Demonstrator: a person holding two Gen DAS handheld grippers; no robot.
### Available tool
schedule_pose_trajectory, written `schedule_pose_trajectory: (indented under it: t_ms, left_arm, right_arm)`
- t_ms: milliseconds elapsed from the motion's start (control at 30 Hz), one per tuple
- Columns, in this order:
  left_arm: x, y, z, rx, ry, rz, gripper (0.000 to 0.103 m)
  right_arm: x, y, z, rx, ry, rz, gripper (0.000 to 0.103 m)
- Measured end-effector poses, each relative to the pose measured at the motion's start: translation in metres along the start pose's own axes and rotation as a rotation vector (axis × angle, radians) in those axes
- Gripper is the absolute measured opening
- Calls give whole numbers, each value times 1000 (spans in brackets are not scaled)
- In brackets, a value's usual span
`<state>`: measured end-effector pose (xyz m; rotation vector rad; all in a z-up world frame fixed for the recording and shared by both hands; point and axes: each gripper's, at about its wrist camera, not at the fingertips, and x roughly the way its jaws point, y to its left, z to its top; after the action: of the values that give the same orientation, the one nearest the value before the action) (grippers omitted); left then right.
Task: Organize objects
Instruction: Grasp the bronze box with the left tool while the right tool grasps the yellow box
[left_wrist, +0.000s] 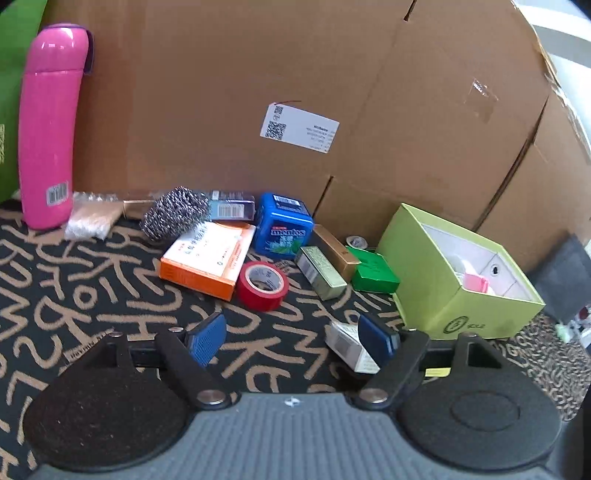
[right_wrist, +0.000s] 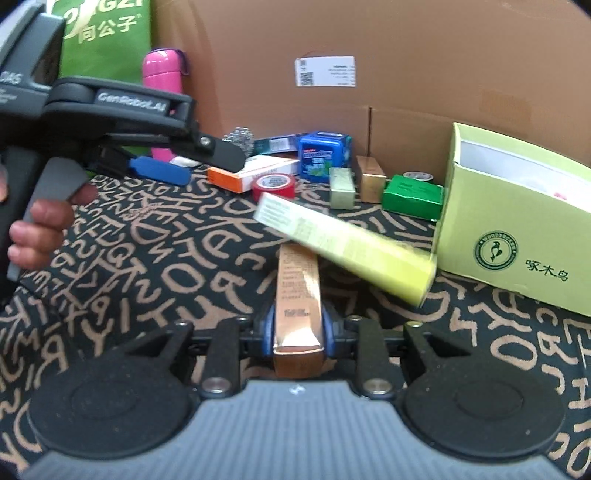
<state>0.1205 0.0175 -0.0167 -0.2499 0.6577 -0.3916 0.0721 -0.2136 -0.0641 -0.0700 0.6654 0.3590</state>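
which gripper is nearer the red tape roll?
Left. The left gripper is open just short of the red tape roll; the right gripper, shut on a copper box, sits farther back.

A black carpet with tan letter patterns is carrying a pink bottle, an orange box, a red tape roll, a blue mint tin, a steel scrubber and an open green box.

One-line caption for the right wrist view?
Right gripper clamps a copper box; a blurred yellow box lies between it and the open green box.
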Motion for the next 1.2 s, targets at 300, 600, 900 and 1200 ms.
schedule_pose_trajectory:
  t_ms: [300,600,900,1200]
  left_arm:
    - [-4,-26,-15,123,63,-74,82]
    - [6,-71,-54,63,90,-97,82]
    - [5,-46,-60,111,75,126,80]
    - [-21,-17,-51,79,51,69,79]
  right_arm:
    - [-39,-26,0,43,-76,-47,39]
    - [-31,-66,3,42,-65,-241,39]
    - [-21,-64,12,-5,-77,-125,43]
    - [36,-36,41,-95,-64,52,76]
